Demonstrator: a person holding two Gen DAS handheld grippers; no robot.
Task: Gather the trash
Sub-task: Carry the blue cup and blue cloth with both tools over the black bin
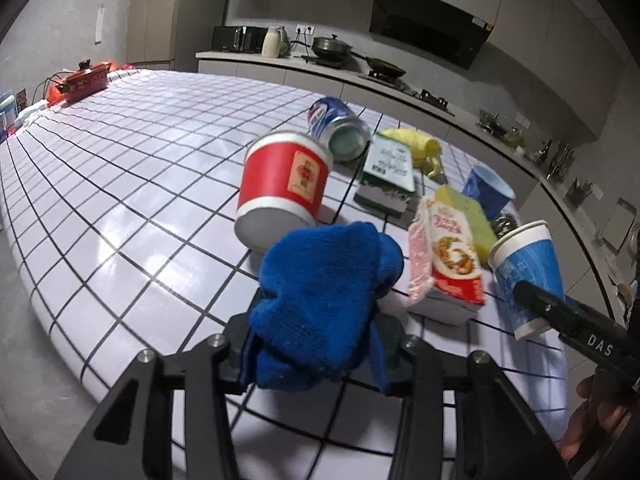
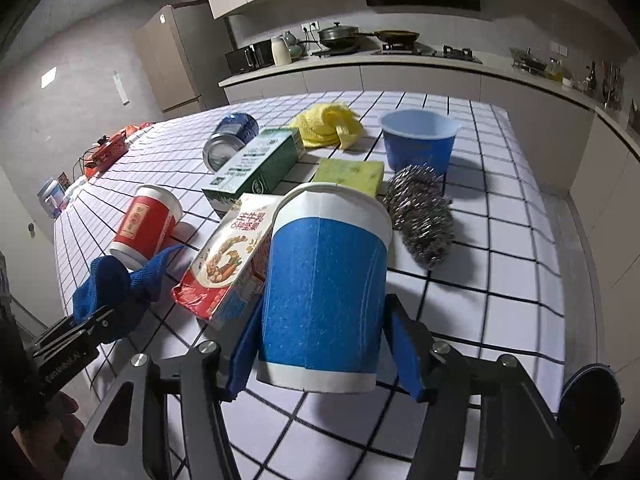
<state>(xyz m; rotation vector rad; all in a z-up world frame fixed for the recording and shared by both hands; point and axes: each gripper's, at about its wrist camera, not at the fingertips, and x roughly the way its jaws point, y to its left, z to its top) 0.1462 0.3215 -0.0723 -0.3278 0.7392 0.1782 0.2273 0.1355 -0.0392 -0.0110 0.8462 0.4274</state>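
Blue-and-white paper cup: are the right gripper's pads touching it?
Cannot tell. In the right wrist view the blue-and-white paper cup sits between the right gripper pads; the left pad seems to meet its wall, but a narrow gap shows at the right pad.

Sponge [image 2: 348,171] behind carton [image 2: 228,256], scourer [image 2: 422,216] right of sponge, table [image 2: 500,280] beneath

Three paper cups [image 2: 326,292], two cartons [image 2: 256,168], two cloths [image 2: 326,126].

Left gripper [image 1: 316,344] is clamped tight on a blue cloth [image 1: 320,300]; right gripper [image 2: 324,348] angles down, pads against a blue paper cup [image 2: 324,292].
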